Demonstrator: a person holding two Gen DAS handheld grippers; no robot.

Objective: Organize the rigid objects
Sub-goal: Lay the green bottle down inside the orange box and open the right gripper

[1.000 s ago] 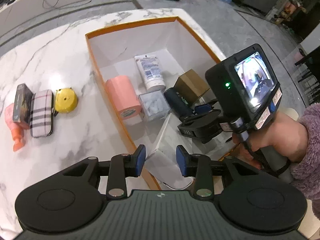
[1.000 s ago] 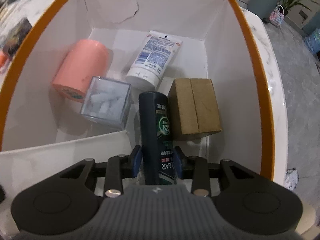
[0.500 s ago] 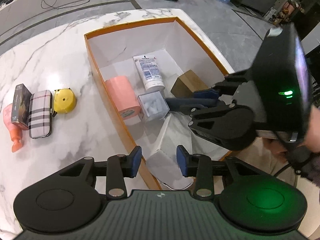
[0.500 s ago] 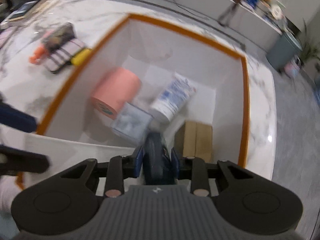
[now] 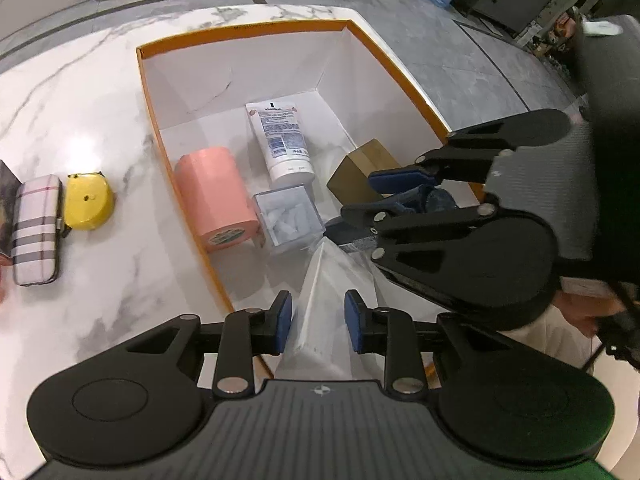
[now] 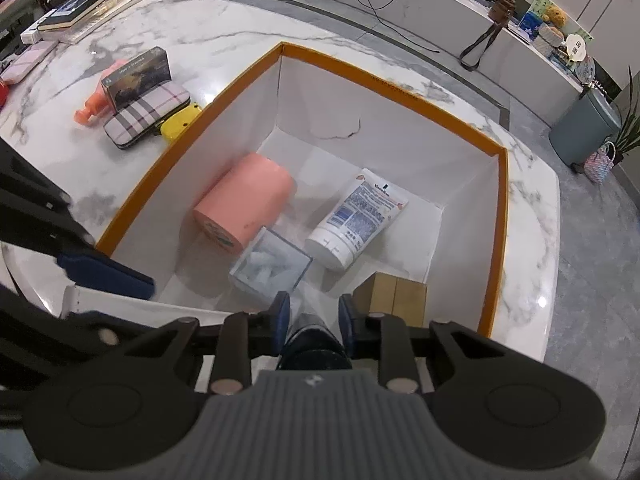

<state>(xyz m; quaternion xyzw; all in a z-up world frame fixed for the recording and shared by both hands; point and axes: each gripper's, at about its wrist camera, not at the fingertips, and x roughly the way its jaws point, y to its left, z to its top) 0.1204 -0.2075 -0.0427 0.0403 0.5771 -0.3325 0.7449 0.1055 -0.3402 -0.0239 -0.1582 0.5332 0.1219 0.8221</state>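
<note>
While both cameras look down, the marble table (image 5: 72, 128) fills the left half of each frame and the orange-rimmed white box (image 5: 240, 34) sits centre. On the box floor: pink roll (image 5: 214, 196) on its side, left of centre in the left wrist view; white lotion tube (image 5: 282, 140) lying flat above centre; brown carton (image 5: 360, 168) right of centre; clear plastic cube (image 5: 288, 220) touching the roll's end, just below the tube.

Left gripper (image 5: 318, 320), bottom centre of its own frame: jaws closing, astride the box's near white flap (image 5: 324, 300); can't tell if the pads press on it yet.

Right gripper (image 6: 312, 318), bottom centre of its frame: jaws closing, pads pressed on the dark bottle (image 6: 314, 344), which is held above the box's near end, beside the carton.

Outside the box, mid-left edge of the left wrist view: plaid case (image 5: 36, 228), yellow tape measure (image 5: 88, 200) touching it. Right wrist view, upper left, adds a dark packet (image 6: 136, 76) and orange bottle (image 6: 94, 106) behind the case.
</note>
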